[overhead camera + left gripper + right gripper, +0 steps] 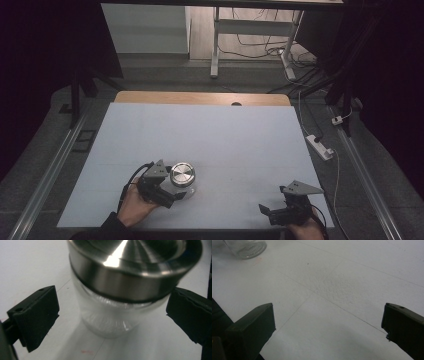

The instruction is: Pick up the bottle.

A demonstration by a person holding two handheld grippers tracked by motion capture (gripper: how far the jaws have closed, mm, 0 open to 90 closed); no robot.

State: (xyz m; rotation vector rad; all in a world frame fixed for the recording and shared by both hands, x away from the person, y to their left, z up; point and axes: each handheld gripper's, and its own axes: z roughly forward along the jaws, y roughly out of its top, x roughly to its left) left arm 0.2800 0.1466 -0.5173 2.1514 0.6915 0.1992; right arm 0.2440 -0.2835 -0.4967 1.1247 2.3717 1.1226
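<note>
Covering the table (200,130) is a white sheet, with a dim room, desk legs and cables beyond its far edge. Near the front edge, left of centre, stands a clear glass jar (110,315) with a steel lid (182,174). The left gripper (172,192) brackets it, jaws spread, not touching. The right gripper (265,212) waits agape near the front right corner; its own view catches the jar's ribbed base (249,248).

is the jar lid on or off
On. The steel lid sits down over the mouth of the glass jar, which stands upright between the left gripper jaws.
</note>
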